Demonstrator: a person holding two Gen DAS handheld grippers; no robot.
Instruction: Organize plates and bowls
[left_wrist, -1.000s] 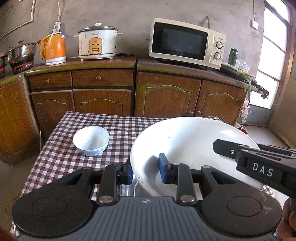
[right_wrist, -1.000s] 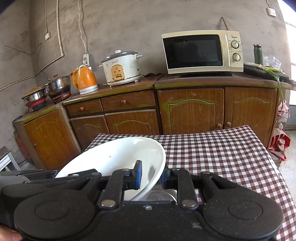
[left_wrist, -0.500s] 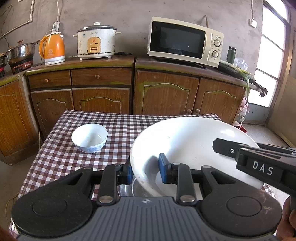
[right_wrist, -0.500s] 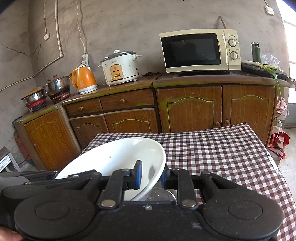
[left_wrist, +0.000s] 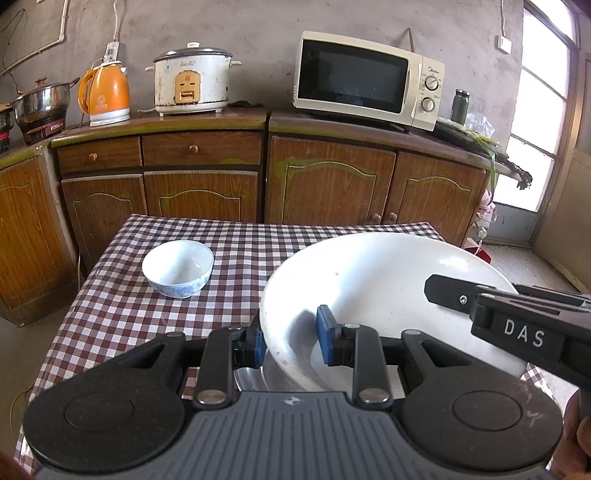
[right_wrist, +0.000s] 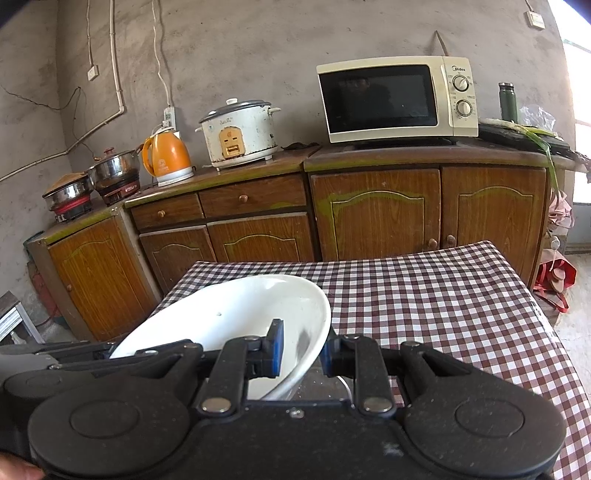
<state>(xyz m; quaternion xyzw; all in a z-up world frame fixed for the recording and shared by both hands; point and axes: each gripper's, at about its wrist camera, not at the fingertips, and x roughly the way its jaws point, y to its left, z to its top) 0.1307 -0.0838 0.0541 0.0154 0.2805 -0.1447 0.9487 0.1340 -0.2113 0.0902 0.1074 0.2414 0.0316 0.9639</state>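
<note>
Little has moved since the earlier frames: both grippers keep the same pinch on the plate, and the scene only slides slightly in each view.

From the left wrist, the left gripper (left_wrist: 291, 338) has its blue pads clamped across the near-left rim of the large white plate (left_wrist: 384, 284), one pad outside and below the rim, the other inside on the plate's face. The plate sits tilted above the checked tablecloth (left_wrist: 236, 251), with something shiny and metallic, hard to identify, just beneath it. The other tool's black body reaches in from the right over the plate's far side. A small white bowl (left_wrist: 178, 267) stands alone on the cloth, well apart to the left.

From the right wrist, the right gripper (right_wrist: 301, 350) pinches the plate (right_wrist: 236, 314) at its right edge, the rim caught between the two pads. The plate tips up towards the left, and the left tool shows as a dark shape at the lower left. The table's (right_wrist: 443, 295) right half shows only cloth.

The step in hand looks like a two-handed carry of the plate. Next, both hands probably need to travel together, level the plate over its resting spot, lower it, then release evenly so it doesn't drop or slide.
</note>
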